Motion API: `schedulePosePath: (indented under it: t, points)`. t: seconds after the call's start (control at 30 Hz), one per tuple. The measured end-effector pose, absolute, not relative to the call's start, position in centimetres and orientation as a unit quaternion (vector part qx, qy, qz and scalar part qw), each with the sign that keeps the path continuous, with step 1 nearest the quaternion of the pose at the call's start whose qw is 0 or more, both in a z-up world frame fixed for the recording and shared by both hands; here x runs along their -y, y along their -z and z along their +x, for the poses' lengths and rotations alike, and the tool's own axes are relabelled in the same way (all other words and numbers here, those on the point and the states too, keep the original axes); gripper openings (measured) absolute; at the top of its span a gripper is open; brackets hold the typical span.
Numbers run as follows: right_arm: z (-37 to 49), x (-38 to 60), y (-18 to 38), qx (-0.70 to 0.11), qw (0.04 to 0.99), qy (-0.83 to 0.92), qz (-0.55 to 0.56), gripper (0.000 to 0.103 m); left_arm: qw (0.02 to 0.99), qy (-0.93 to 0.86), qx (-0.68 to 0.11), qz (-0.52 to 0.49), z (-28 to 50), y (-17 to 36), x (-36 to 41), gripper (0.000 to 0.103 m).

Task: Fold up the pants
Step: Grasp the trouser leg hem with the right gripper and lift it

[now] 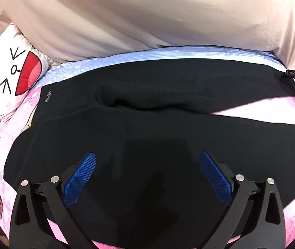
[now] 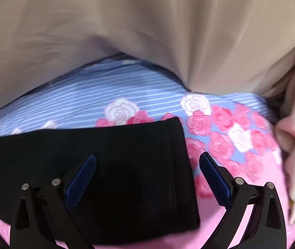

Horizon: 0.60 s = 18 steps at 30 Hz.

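Pants (image 1: 151, 108), black, spread flat across pink rose-printed bedspread (image 2: 240, 137), long axis lying crosswise to both grippers. Waist end toward cartoon-face pillow (image 1: 12, 76); legs running away from pillow, parted by a wedge of bedspread (image 1: 261, 105) toward the far end. Beige curtain or sheet (image 1: 147, 16) hanging beyond pants.

Left gripper (image 1: 147, 174) poised directly over the broad seat portion, nearer the pillow, blue pads (image 1: 81, 178) spread wide, nothing between them. Right gripper (image 2: 147, 176) at the opposite end, farthest from pillow, over one leg cuff (image 2: 174, 155), jaws likewise wide apart, the hemmed edge falling between the two pads. Whether either touched the cloth: impossible to tell.

Judged from this: right gripper nearer the cuffs, left nearer the waist. Fabric soft, matte, bunched into a ridge at the crotch (image 1: 126, 101), otherwise fairly smooth. No fold yet made.
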State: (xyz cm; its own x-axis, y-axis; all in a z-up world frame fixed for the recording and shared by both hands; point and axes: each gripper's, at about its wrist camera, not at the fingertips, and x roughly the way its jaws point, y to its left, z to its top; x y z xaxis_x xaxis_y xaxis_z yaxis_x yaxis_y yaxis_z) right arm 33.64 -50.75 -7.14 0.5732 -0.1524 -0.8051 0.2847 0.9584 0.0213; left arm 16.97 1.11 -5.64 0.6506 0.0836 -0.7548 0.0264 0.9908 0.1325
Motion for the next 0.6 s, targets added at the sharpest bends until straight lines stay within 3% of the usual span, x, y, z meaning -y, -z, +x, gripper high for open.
schedulePosePath:
  t: [0.13, 0.2, 0.27, 0.3, 0.37, 0.6]
  points:
    - [34.5, 51.4, 7.9, -0.433, 0.889, 0.104, 0.104, 0.098, 0.909, -0.016, -0.412, 0.059, 18.0, 5.6, -1.8, 0.098]
    - [35.2, 51.2, 8.2, -0.431, 0.892, 0.094, 0.098, 0.089, 0.91, -0.008, -0.412, 0.05, 18.6, 5.5, -2.3, 0.098]
    - [35.8, 51.0, 8.1, -0.424, 0.897, 0.082, 0.095, 0.068, 0.91, -0.008, -0.412, 0.047, 19.4, 5.3, -3.0, 0.098]
    - [35.8, 50.7, 8.0, -0.421, 0.899, 0.079, 0.094, 0.044, 0.911, -0.013, -0.411, 0.046, 20.0, 5.2, -3.7, 0.098]
    - [35.8, 50.2, 7.7, -0.422, 0.899, 0.055, 0.105, 0.016, 0.911, -0.028, -0.41, 0.039, 21.4, 4.8, -5.6, 0.098]
    - [33.9, 47.1, 6.0, -0.399, 0.91, 0.075, 0.087, 0.012, 0.902, -0.153, -0.404, 0.001, 30.6, 3.0, -18.8, 0.098]
